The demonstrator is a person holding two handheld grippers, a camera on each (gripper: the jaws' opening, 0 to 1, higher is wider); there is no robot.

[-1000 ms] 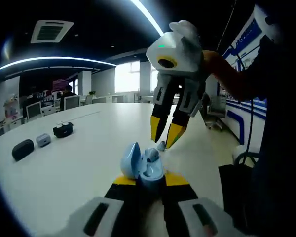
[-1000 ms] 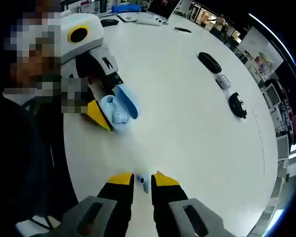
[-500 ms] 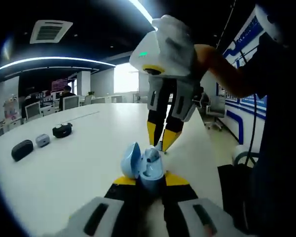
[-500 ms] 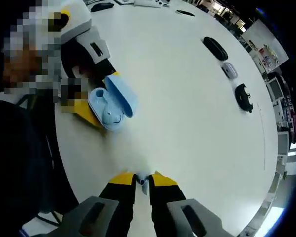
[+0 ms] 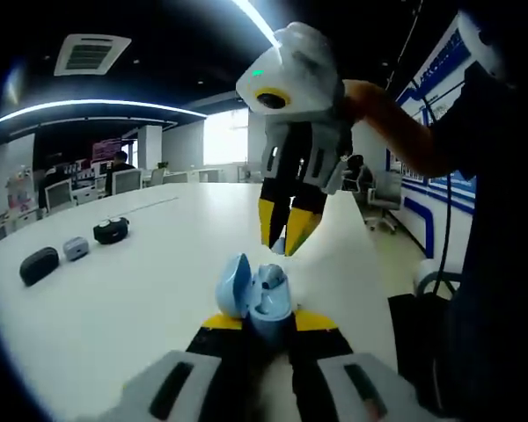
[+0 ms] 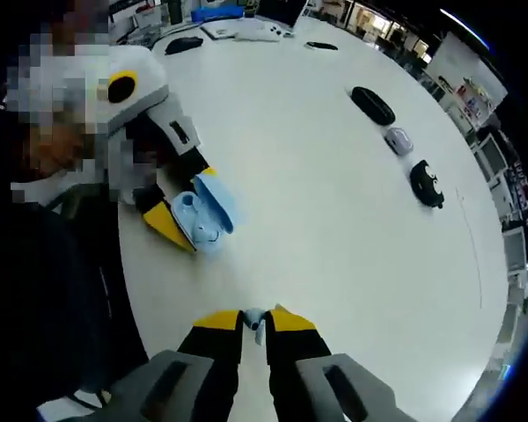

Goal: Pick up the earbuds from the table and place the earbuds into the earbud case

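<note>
In the left gripper view, the light blue earbud case (image 5: pixel 260 299) sits open with its lid up, and my left gripper (image 5: pixel 262 323) is shut on its base. My right gripper (image 5: pixel 282 237) hangs above and just beyond the case, jaws pointing down and closed on a small pale earbud (image 5: pixel 279 245). In the right gripper view, the right gripper (image 6: pixel 254 321) pinches that earbud (image 6: pixel 254 323) between its yellow tips, raised above the white table (image 6: pixel 334 202). The open case (image 6: pixel 205 220) lies to the upper left there, held by the left gripper (image 6: pixel 172 218).
A black oval case (image 6: pixel 371 105), a small grey case (image 6: pixel 398 140) and a black round device (image 6: pixel 425 187) lie across the table. More items sit at the far edge (image 6: pixel 246 26). A person's arm (image 5: pixel 405 132) and dark body stand at the right of the left gripper view.
My right gripper has lifted off the table with the earbud pinched in it. The left gripper and case have stayed put.
</note>
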